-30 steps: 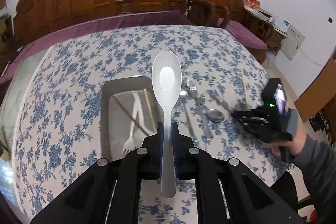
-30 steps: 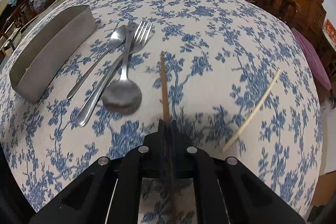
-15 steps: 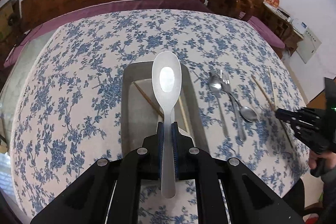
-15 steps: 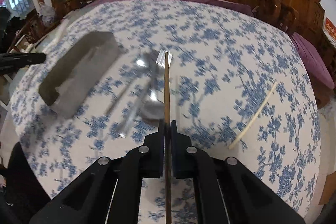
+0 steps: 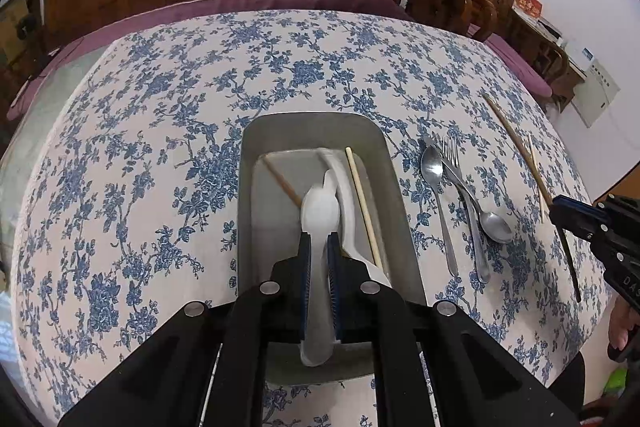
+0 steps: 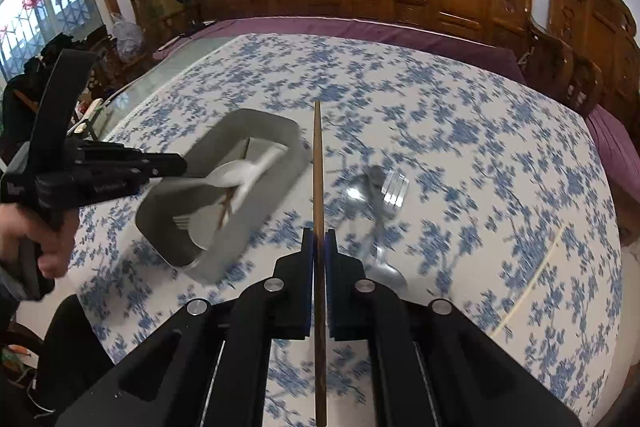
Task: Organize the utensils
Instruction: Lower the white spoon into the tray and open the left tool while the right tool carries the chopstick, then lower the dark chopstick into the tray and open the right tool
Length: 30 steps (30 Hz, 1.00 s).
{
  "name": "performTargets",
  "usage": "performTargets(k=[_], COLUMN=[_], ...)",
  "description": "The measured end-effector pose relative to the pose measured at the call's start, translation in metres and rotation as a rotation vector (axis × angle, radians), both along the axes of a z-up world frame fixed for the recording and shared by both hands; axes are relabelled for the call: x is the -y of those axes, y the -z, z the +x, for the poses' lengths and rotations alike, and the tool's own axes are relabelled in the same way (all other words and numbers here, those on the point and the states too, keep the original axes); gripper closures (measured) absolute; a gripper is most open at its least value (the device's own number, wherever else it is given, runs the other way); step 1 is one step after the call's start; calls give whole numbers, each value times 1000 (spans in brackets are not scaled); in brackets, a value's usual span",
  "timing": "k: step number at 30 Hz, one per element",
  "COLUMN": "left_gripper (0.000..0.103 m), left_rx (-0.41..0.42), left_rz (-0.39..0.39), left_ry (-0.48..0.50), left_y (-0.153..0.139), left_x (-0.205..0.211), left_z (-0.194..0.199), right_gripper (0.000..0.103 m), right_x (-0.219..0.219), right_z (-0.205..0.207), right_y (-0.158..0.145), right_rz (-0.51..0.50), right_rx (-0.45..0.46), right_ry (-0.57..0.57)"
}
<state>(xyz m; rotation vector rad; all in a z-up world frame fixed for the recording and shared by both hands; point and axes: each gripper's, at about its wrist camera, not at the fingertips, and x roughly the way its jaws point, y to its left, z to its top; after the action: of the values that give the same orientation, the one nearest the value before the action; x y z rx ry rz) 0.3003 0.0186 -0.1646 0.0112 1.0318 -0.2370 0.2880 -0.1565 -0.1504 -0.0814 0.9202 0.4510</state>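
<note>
floral table | white spoon between left claw fingers | over tray

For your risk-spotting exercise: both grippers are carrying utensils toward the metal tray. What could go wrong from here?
1. The left gripper holds the white spoon low over the metal tray, already holding chopsticks and white utensils; released there, it may land crooked on them.
2. The right gripper pinches the brown chopstick, which sticks out far ahead. Swinging toward the tray, it could hit the left gripper or the rim.
</note>
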Motion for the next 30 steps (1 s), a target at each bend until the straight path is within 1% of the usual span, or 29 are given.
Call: performTargets(k=[3, 5, 7, 9, 10, 12, 16, 18, 21, 22, 24, 30], left_gripper=[83, 82, 75, 64, 61, 50, 43, 35, 28, 27, 20, 19], left_rx=[15, 34, 53, 76, 83, 102, 137, 155, 194, 201, 214, 234], left_rz=[-5, -9, -11, -15, -15, -24, -48, -43, -23, -23, -30, -37], left_ry=[-7, -12, -22, -32, -35, -46, -80, -94, -107, -111, -121, -142], left_y=[-4, -9, -15, -21, -23, -29, -41, -45, -52, -53, -54, -50], left_x=[-5, -11, -19, -28, -31, -41, -62, -68, -76, -79, -84, -92], left_z=[-6, -15, -24, -34, -37, -46, -60, -66, -74, -76, -80, -86], right_gripper=[97, 97, 97, 97, 97, 97, 97, 97, 97, 97, 97, 97], right_x=[-14, -23, -34, -45, -51, -64, -87, -96, -108, -111, -117, -130], right_z=[3, 5, 8, 11, 13, 16, 23, 27, 35, 38, 44, 59], right_y=[-3, -5, -7, -9, -10, -10, -8, -7, -4, -4, -2, 6], right_rz=[8, 23, 44, 65, 75, 85, 108, 115, 132, 138, 148, 150], right_rx=[3, 5, 5, 5, 4, 4, -11, -17, -26, -29, -31, -35], right_ry=[-19, -30, -42, -52, -56, -64, -76, -76, -62, -55, -39, 3])
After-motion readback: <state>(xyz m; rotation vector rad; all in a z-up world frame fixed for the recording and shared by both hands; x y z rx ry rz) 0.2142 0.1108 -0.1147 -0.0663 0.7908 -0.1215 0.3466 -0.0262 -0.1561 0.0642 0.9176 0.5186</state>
